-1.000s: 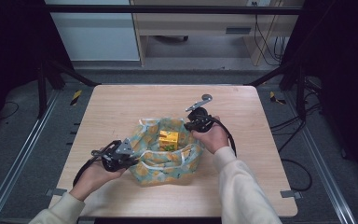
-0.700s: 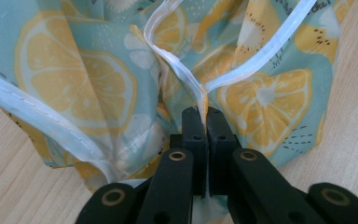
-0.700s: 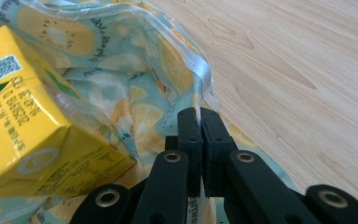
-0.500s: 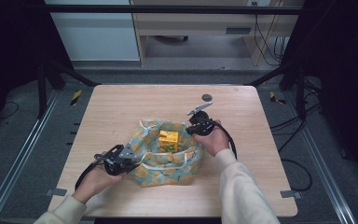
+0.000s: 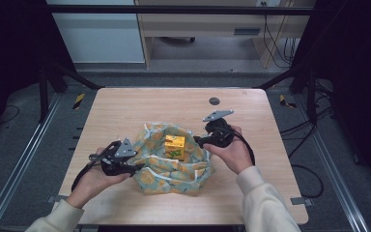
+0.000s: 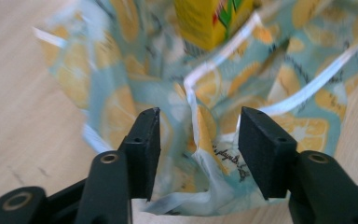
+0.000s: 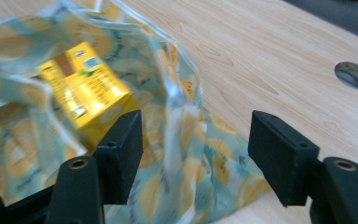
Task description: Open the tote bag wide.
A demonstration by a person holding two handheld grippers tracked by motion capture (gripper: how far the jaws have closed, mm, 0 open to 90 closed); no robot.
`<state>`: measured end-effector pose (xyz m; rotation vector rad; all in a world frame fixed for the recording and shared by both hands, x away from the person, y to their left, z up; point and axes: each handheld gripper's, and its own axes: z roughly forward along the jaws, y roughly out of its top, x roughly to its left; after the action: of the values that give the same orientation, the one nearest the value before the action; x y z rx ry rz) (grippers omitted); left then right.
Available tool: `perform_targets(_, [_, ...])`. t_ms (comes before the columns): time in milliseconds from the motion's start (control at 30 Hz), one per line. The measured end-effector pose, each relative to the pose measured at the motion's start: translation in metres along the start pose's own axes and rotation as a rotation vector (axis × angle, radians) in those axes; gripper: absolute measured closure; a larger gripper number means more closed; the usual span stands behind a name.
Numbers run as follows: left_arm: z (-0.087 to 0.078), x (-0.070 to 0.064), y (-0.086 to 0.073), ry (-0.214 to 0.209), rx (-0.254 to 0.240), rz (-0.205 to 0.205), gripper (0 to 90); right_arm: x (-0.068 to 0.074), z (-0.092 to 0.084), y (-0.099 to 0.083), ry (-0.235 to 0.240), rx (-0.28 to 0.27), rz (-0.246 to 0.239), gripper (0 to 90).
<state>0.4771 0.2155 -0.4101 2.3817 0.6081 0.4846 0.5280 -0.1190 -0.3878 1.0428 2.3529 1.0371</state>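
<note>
I see the cloth bag [image 5: 174, 162], teal w/ lemon print, sitting near the middle of the wooden table [image 5: 125, 108], mouth up and slumped open. Inside it stands a yellow carton [image 5: 174, 146], upright, roughly center of the bag, toward its far side.

L gripper [image 5: 131, 166] sits at the bag's left rim, near side of the table. Its jaws have just been opening and stand about half wide. In the left gripper view the bag's white-trimmed edge [image 6: 200, 140] hangs loose between the two black pads [image 6: 144, 144], but they aren't pressing it, so no grip.

R gripper [image 5: 198, 141] is at the bag's right rim, a bit farther back than the L one. Its jaws have also just been opening and are fairly wide. In the right gripper view the bag's rim fold [image 7: 177, 116] rises between the pads, gap on both sides, not pinched. Carton [image 7: 86, 91] looks blurred there, just behind the left pad.

Round grommet hole [image 5: 214, 101] in the table, far of the R gripper, well apart from the bag.
</note>
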Motion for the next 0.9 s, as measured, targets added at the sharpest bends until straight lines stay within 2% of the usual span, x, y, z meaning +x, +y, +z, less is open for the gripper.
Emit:
perform_targets(33, [-0.001,0.001,0.002,0.007,-0.010,-0.003,44.6,0.005,-0.010,-0.007,0.008,-0.009,-0.004,32.9])
perform_targets(167, [-0.002,0.011,0.011,0.051,-0.035,-0.033,42.3,0.014,-0.023,-0.020,0.021,-0.025,-0.011,31.3])
perform_targets(267, [0.006,0.024,0.021,0.099,-0.028,-0.045,41.2,0.025,-0.034,-0.034,0.043,-0.031,0.001,27.8])
perform_targets(300, [0.006,0.024,0.021,0.099,-0.028,-0.045,41.1,0.025,-0.034,-0.034,0.043,-0.031,0.001,27.8])
perform_targets(333, [0.008,0.028,0.023,0.105,-0.021,-0.050,40.9,0.031,-0.037,-0.040,0.054,-0.030,-0.002,26.7])
perform_targets(533, [0.028,0.046,0.035,0.114,-0.031,-0.089,40.6,0.047,-0.035,-0.057,0.066,-0.014,-0.017,22.8])
perform_targets(633, [0.039,0.050,0.039,0.111,-0.016,-0.082,40.6,0.052,-0.029,-0.069,0.079,0.006,-0.011,21.2])
perform_targets(667, [0.043,0.050,0.040,0.104,-0.017,-0.086,40.8,0.053,-0.027,-0.073,0.082,0.030,-0.006,21.4])
perform_targets(700, [0.047,0.051,0.040,0.096,-0.019,-0.093,44.1,0.054,-0.021,-0.080,0.077,0.063,-0.005,24.4])
perform_targets(767, [0.056,0.053,0.039,0.085,0.000,-0.101,46.0,0.054,-0.018,-0.083,0.079,0.070,-0.006,27.3])
perform_targets(800, [0.060,0.054,0.039,0.081,0.015,-0.103,51.0,0.053,-0.015,-0.086,0.082,0.078,-0.001,30.8])
perform_targets(833, [0.063,0.054,0.039,0.073,0.028,-0.104,65.8,0.052,-0.009,-0.090,0.092,0.095,-0.005,45.4])
perform_targets(867, [0.065,0.054,0.039,0.075,0.036,-0.102,65.8,0.052,-0.009,-0.090,0.092,0.095,-0.005,45.4])
perform_targets(900, [0.066,0.054,0.039,0.091,0.033,-0.108,71.0,0.051,-0.007,-0.092,0.105,0.100,-0.010,56.6])
